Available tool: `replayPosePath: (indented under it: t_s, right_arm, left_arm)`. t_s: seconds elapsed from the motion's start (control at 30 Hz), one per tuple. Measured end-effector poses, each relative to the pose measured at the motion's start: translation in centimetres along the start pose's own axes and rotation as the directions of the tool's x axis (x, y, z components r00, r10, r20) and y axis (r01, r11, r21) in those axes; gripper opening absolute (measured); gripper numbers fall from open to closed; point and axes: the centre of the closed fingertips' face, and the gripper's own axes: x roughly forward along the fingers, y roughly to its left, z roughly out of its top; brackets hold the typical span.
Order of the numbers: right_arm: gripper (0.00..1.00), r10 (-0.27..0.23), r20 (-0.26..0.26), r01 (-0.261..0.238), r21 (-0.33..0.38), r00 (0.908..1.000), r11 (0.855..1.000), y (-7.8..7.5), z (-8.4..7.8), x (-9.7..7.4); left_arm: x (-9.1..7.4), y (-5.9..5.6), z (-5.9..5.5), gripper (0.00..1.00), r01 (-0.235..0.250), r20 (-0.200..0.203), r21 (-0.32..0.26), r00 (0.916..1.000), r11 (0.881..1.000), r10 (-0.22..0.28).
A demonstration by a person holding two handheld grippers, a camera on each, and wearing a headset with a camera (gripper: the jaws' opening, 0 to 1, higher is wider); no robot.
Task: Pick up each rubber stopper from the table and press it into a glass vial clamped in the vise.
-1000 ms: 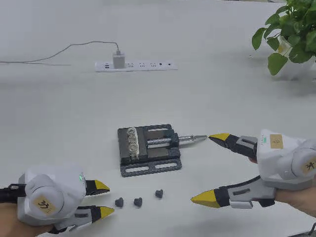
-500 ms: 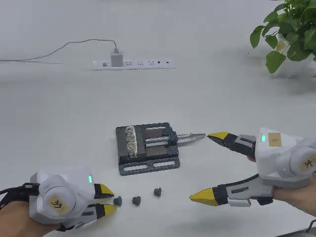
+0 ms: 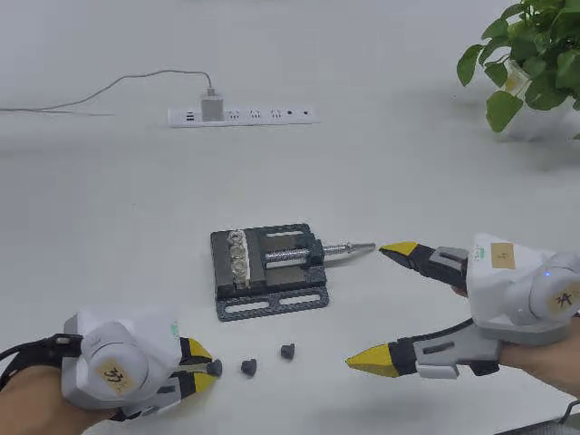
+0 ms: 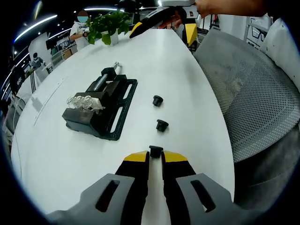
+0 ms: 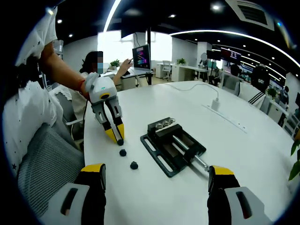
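left gripper (image 3: 201,364) sits low on the desk (image 3: 109,227), front-left of the vise (image 3: 269,272). its fingers (image 4: 136,157) stand at a narrow slot, with the nearest stopper (image 4: 155,151) right at the yellow tips. i cannot tell whether the pads actually bite on it. the middle stopper (image 3: 248,367) and far stopper (image 3: 287,351) lie on the desk in a loose row beside it, apart from each other. right gripper (image 3: 382,305) is spread wide with nothing in it, off the screw end of the vise. the glass vials (image 3: 239,254) stand in a row clamped in the vise, and their mouths look unplugged.

risks, as i judge them:
- the hold is at the very tips. a small rubber piece can squirt forward on closing and roll into the middle stopper.
- if it comes up tilted it won't line up with a vial mouth. an off-axis push on glass may chip a vial or skew it in the clamp.
- the open right fingers are near the screw, so a careless sweep could nudge the vise.
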Motion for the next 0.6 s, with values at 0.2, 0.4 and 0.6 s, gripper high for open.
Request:
replayPosePath:
  t_s: [0.2, 0.4, 0.6]
  right_arm:
    - [0.89, -0.001, -0.002, 0.001, 0.001, 1.0, 1.0, 0.01, -0.12, -0.05]
    - [0.89, -0.001, -0.001, 0.001, 0.002, 1.0, 1.0, 0.03, -0.1, -0.07]
    - [0.89, 0.001, 0.0, -0.001, 0.001, 1.0, 1.0, 0.04, -0.08, 0.01]
  left_arm:
    - [0.01, 0.01, -0.07, 0.06, 0.001, -0.005, 0.013, 1.0, 1.0, -0.001]
    - [0.04, -0.03, -0.14, 0.05, 0.002, -0.013, 0.024, 0.9999, 1.0, -0.002]
    - [0.02, 0.03, -0.31, 0.05, 0.002, -0.019, 0.032, 0.9998, 0.999, -0.001]
